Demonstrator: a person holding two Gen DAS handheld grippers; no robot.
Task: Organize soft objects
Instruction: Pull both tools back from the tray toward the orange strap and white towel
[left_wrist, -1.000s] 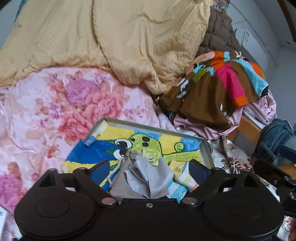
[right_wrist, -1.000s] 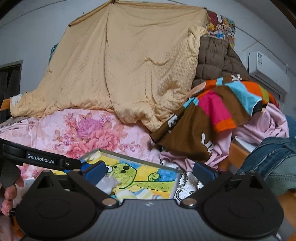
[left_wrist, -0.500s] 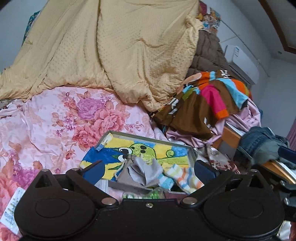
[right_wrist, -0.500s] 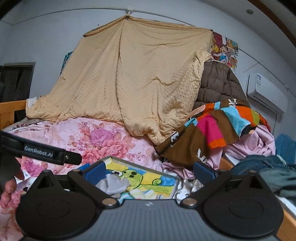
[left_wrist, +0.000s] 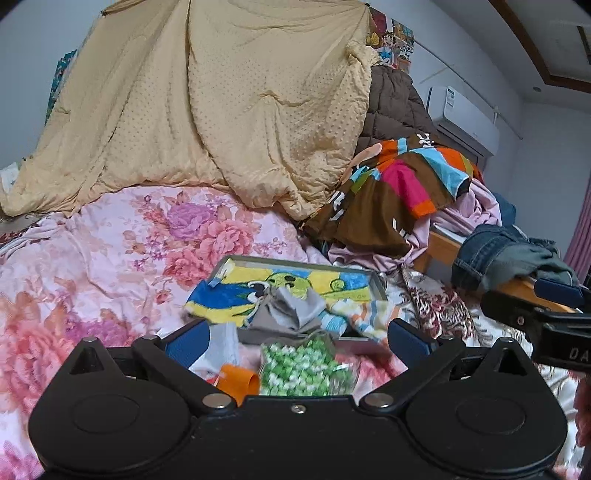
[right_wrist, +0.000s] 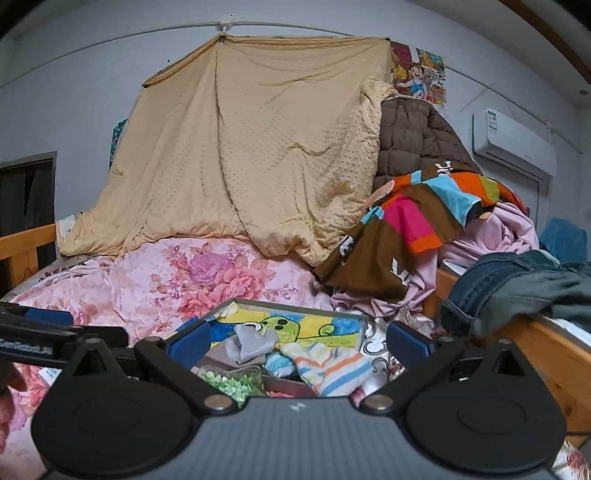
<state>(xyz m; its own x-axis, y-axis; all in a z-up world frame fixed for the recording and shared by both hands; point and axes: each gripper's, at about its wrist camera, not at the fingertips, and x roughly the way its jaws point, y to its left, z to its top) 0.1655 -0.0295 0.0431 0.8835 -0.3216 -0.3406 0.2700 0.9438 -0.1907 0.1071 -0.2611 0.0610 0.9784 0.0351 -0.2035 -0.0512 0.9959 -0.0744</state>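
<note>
A grey metal tray (left_wrist: 378, 282) lies on the floral bed cover, lined with a yellow and blue cartoon towel (left_wrist: 236, 291). In it lie a grey cloth (left_wrist: 291, 308) and a striped sock (left_wrist: 364, 314). In the right wrist view the tray (right_wrist: 364, 325) holds the grey cloth (right_wrist: 251, 341), and the striped sock (right_wrist: 332, 369) hangs over its near edge. A green-and-white packet (left_wrist: 299, 367) and an orange piece (left_wrist: 238, 380) lie just before the tray. My left gripper (left_wrist: 295, 339) is open and empty, back from the tray. My right gripper (right_wrist: 295, 341) is open and empty.
A beige quilt (left_wrist: 229, 110) hangs at the back. A brown and multicoloured garment (left_wrist: 391, 199) and pink clothes (right_wrist: 491, 240) pile at the right. Jeans (right_wrist: 517, 288) hang over the wooden bed rail (right_wrist: 546, 343). The floral bed cover (left_wrist: 110, 251) spreads to the left.
Both grippers have pulled back and up from the tray. The left gripper, earlier right over the grey cloth, is now away from it, and the green packet has come into view.
</note>
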